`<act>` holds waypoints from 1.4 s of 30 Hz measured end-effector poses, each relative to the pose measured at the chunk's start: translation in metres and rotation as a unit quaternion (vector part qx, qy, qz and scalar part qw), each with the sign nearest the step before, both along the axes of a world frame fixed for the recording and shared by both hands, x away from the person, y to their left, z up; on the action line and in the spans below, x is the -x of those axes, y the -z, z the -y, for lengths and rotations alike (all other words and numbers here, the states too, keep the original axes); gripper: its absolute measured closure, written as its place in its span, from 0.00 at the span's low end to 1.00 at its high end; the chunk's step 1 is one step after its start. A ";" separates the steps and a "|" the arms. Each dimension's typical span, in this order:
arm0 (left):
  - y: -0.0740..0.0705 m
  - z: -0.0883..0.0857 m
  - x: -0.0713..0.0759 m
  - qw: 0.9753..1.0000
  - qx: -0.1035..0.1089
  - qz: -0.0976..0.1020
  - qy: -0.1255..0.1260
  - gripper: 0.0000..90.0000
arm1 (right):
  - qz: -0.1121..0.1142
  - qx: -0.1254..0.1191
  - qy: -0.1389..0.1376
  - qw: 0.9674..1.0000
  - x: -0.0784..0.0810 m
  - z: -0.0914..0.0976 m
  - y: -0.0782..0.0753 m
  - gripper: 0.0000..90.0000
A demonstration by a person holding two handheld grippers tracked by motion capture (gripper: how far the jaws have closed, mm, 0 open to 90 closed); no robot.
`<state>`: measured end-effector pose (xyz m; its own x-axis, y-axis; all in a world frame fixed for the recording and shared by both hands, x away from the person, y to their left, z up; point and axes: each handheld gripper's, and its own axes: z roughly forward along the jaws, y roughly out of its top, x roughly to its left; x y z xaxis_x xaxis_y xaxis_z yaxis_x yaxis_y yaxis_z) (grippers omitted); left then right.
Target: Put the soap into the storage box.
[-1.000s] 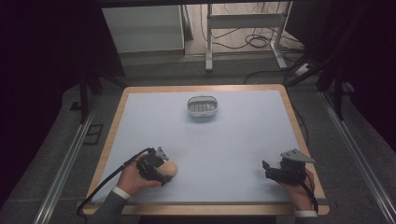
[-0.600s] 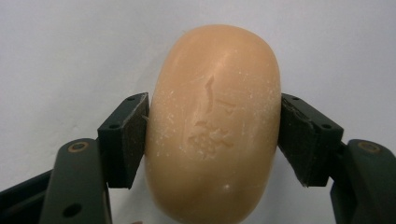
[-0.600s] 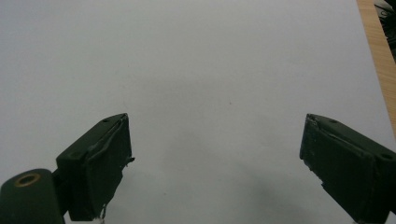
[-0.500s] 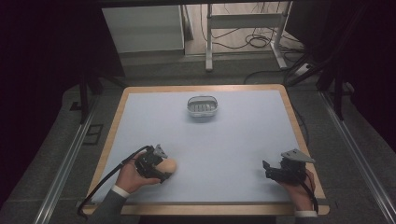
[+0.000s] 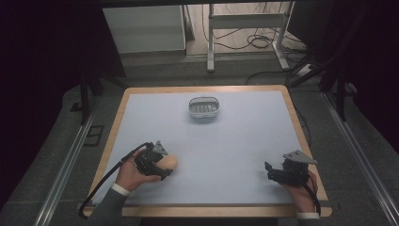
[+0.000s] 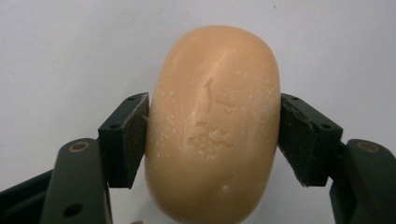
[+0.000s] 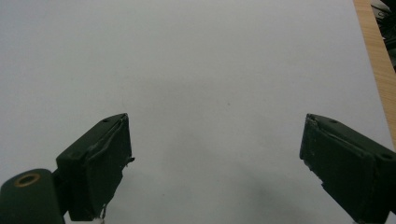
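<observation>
A peach-coloured oval bar of soap (image 5: 169, 162) (image 6: 212, 126) lies on the pale blue table top at the near left. My left gripper (image 5: 164, 166) (image 6: 215, 135) has just been closing around it, and both pads (image 6: 128, 140) now press on the bar's sides. At the near right, my right gripper (image 5: 269, 172) (image 7: 215, 154) rests low over the bare table top. Its jaws stand wide apart with nothing between them.
A small grey wire soap dish (image 5: 204, 107) stands at the far middle of the table. The wooden table rim (image 5: 301, 141) runs close to the right hand. A black cable (image 5: 101, 186) trails from the left gripper over the near left edge.
The left gripper's jaws have narrowed onto the soap, and the hand has shifted slightly away from the near edge. The right gripper has stayed still.
</observation>
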<state>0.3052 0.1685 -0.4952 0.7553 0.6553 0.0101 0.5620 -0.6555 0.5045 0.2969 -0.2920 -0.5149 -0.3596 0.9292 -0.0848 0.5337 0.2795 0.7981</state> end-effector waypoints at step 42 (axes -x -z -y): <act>-0.025 0.014 -0.029 1.000 0.014 0.026 0.000 0.35 | 0.003 -0.004 -0.008 1.000 0.000 0.000 -0.001 0.10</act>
